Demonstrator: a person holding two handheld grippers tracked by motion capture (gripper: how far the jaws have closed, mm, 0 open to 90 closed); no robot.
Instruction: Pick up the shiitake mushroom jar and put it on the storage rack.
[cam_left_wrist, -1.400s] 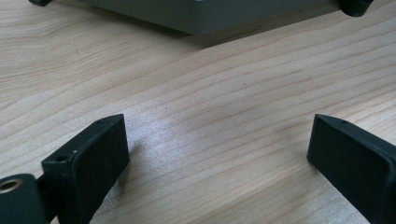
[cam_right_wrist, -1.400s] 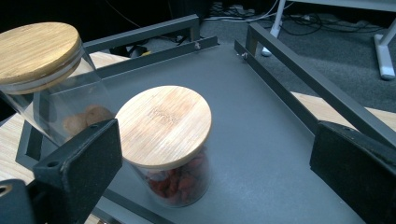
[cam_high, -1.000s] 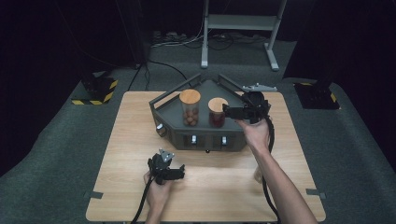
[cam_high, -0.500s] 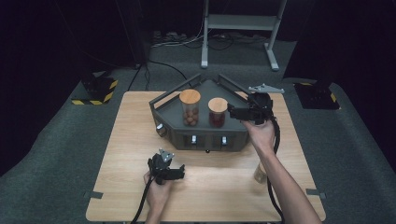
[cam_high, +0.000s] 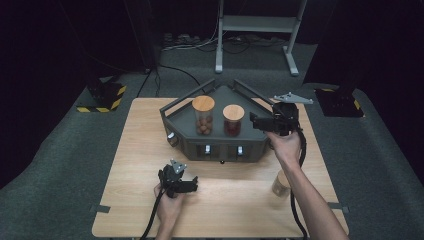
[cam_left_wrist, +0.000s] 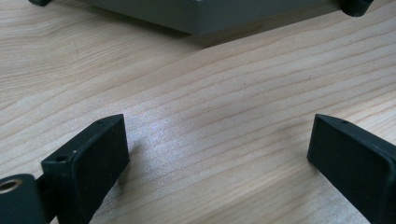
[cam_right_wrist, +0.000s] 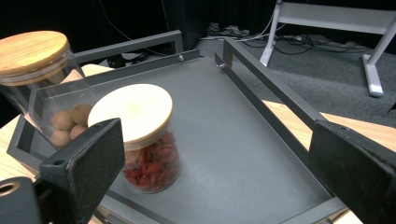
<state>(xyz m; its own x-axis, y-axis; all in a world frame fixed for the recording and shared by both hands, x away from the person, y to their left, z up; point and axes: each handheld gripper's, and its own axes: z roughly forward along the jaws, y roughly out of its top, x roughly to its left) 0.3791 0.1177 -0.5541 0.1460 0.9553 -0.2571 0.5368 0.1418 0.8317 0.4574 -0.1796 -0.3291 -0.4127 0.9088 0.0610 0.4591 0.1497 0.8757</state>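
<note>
A grey metal tray (cam_high: 250, 145) with rails stands mid-table. In it are a tall walnut jar (cam_high: 203, 116) and a shorter jar of red berries (cam_high: 233, 121), both with wooden lids. My right gripper (cam_high: 253, 122) hovers over the tray's right half, open, just right of the berry jar and apart from it. In the right gripper view the berry jar (cam_right_wrist: 145, 140) stands beside the left jaw of the right gripper (cam_right_wrist: 217, 140), and the walnut jar (cam_right_wrist: 44, 84) is behind it. My left gripper (cam_high: 192, 184) rests open on the table in front of the tray; nothing lies between the jaws of the left gripper (cam_left_wrist: 217, 135).
A third small jar with a wooden lid (cam_high: 280, 183) stands on the wooden table (cam_high: 135, 150) beside the right forearm. The tray's right half (cam_right_wrist: 243, 140) is bare. A metal stand (cam_high: 260, 25) and cables lie on the floor beyond.
My right gripper has drawn back to the right, away from the berry jar. The small jar by the right forearm has come into sight. The left gripper has not moved.
</note>
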